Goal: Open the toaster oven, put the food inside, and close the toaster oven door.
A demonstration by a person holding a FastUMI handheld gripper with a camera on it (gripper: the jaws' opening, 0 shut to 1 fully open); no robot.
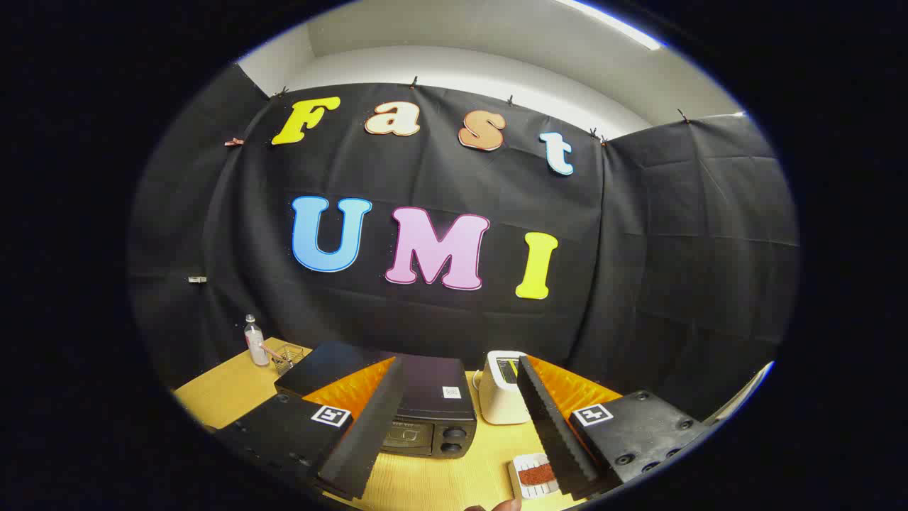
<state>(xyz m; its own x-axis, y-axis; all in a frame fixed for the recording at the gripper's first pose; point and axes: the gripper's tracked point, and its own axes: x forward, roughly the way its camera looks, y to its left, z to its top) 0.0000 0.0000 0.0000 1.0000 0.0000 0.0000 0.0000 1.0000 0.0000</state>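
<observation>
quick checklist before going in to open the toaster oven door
1. Gripper fingers spread and empty: ok.
2. Toaster oven between and just beyond the fingers: ok.
3. Oven door shut, ready to pull: looks shut, ok.
4. Door handle located: cannot tell, too small.
5. Food on the plate near the fingers, beside the oven: ok.
6. White toaster stands close beside the oven, may crowd the approach: cannot tell.

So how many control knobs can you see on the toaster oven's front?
2 knobs, stacked on the right end of the toaster oven front: upper knob, lower knob. The open gripper frames the oven; its left finger may hide more.
</observation>
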